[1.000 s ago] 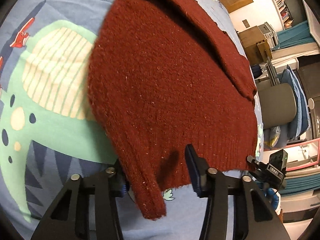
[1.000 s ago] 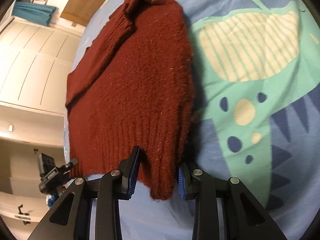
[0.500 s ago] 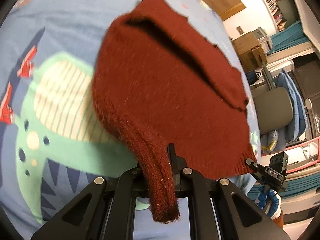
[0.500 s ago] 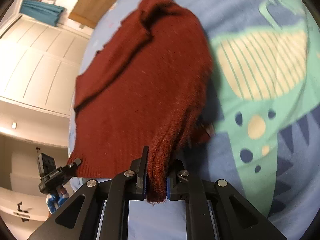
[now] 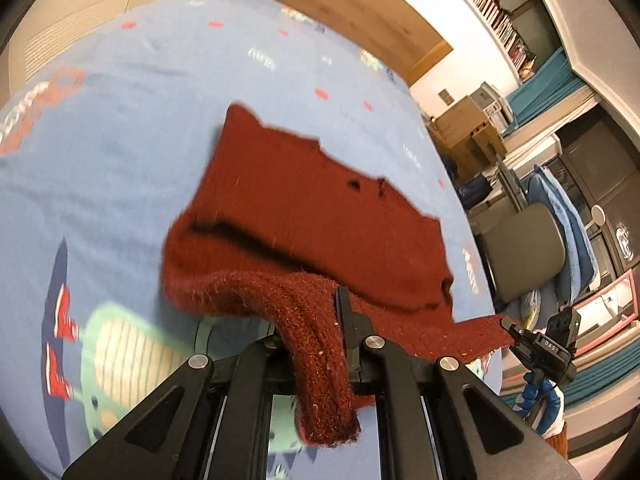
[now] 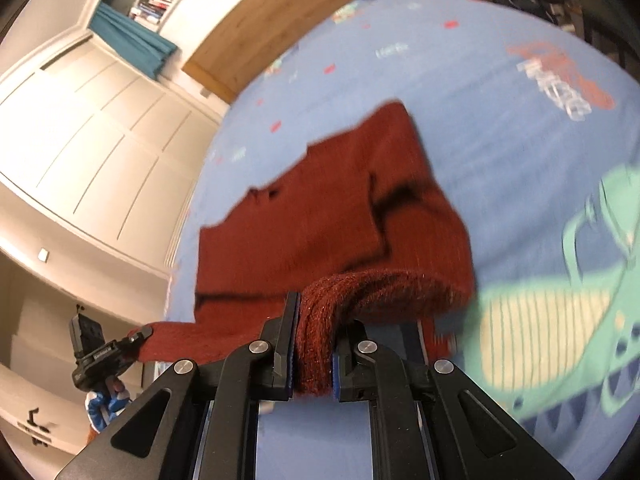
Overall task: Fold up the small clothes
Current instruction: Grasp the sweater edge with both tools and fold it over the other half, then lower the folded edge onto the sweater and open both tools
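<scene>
The left gripper (image 5: 320,344) is matte black: two angular fingers with triangular cut-outs and round silver screws at the joints. The right gripper (image 6: 314,356) is built alike, with blue pads (image 6: 336,376) lining its fingers. Beneath it in the left view shows a blue-and-white glove (image 5: 540,394)

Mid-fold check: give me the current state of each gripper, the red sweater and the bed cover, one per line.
left gripper: shut on the sweater's near edge.
right gripper: shut on the sweater's near edge.
red sweater: near edge lifted between both grippers, far part lying on the cover, sleeves folded in.
bed cover: spread flat under the sweater.
</scene>
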The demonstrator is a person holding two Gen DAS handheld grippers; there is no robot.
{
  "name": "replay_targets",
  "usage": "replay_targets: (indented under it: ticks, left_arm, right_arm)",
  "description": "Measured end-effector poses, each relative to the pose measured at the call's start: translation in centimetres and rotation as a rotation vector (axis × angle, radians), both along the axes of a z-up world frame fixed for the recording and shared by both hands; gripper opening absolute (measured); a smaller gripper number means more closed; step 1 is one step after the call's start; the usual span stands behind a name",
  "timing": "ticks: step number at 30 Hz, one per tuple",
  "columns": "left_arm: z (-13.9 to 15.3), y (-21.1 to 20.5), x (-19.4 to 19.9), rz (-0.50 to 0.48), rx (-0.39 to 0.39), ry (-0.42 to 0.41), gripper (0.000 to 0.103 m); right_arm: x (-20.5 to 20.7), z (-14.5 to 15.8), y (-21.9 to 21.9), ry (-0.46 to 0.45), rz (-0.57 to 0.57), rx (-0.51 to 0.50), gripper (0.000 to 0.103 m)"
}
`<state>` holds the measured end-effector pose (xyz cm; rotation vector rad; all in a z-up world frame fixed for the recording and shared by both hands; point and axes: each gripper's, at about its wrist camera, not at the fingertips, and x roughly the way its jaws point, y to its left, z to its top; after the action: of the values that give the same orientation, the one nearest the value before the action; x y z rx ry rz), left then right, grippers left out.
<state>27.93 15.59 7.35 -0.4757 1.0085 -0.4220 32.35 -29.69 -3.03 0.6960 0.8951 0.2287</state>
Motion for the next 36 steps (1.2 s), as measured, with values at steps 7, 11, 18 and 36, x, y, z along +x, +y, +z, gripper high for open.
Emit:
replay_targets:
  ticks: [7, 11, 18, 36]
  left_arm:
    - [-0.3, -1.2, 5.9, 0.039, 0.018, -0.005, 0.007]
    - [-2.4, -1.4, 8.9, 0.066, 0.036, 0.036, 0.007]
    - [-6.4, -1.1, 12.8, 0.092, 0.076, 0.109, 0.008]
    - [-5.8, 0.6, 14.8, 0.131, 0.091, 0.109, 0.037]
  right_arm:
    - [5.7, 1.0, -1.1, -0.02, -0.032, -0.013, 0.012]
    - [8.9, -0.4, -1.1, 0.01, -0.045, -0.016, 0.012]
    - [13.4, -4.2, -1.5, 0.091, -0.065, -0.021, 0.013]
    - [16.8, -6.3, -2.1, 0.151, -0.11, -0.058, 0.055]
